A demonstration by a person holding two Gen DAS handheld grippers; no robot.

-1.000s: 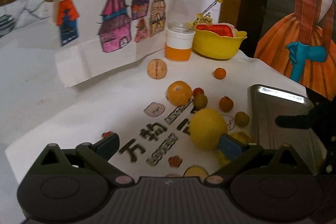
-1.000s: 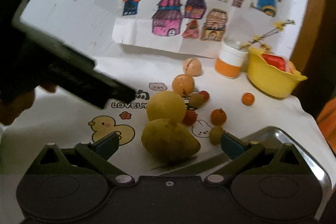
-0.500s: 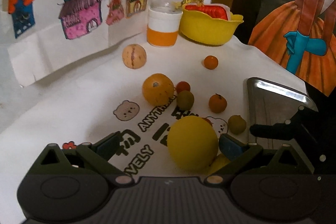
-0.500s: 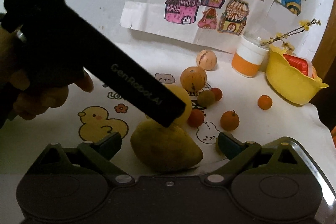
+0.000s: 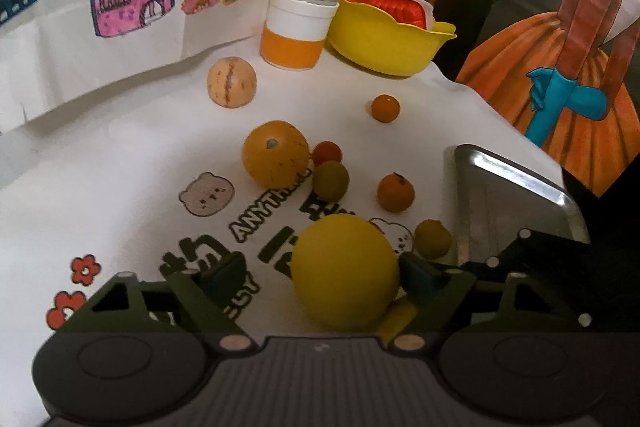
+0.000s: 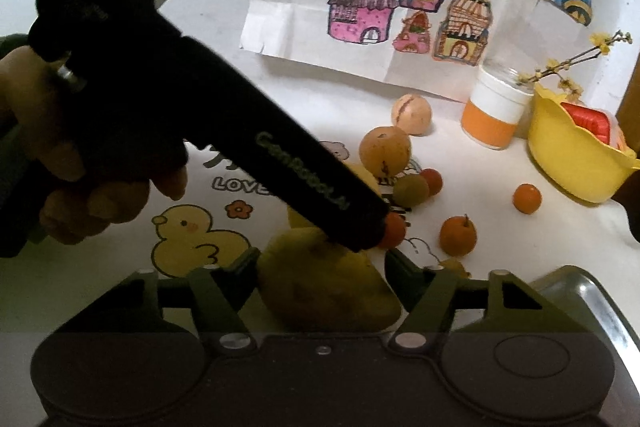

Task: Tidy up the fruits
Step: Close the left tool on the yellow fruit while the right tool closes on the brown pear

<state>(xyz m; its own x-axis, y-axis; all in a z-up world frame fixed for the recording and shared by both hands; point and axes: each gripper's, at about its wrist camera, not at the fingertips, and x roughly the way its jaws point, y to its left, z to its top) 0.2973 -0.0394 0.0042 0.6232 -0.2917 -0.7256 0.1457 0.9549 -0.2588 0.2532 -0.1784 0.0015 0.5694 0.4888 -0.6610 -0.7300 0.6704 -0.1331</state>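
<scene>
Jaws closing on both sides: left gripper (image 5: 320, 273) brackets the yellow round fruit (image 5: 346, 271), left pad clear; right gripper (image 6: 320, 263) pinches the mango (image 6: 328, 291). Both on desk (image 5: 120, 155). Next: tighten, lift to metal tray (image 5: 516, 195).

white tablecloth (image 5: 120, 155) printed with black lettering, red flowers, a yellow duck (image 6: 188, 239). yellow ball-shaped fruit (image 5: 346, 273); orange fruit (image 5: 276, 159) with dark specks; beige fruit (image 5: 231, 81) with a brown stripe. yellow bowl (image 5: 384, 43). white-and-orange cup (image 5: 296, 29). silver tray (image 5: 516, 199).
</scene>
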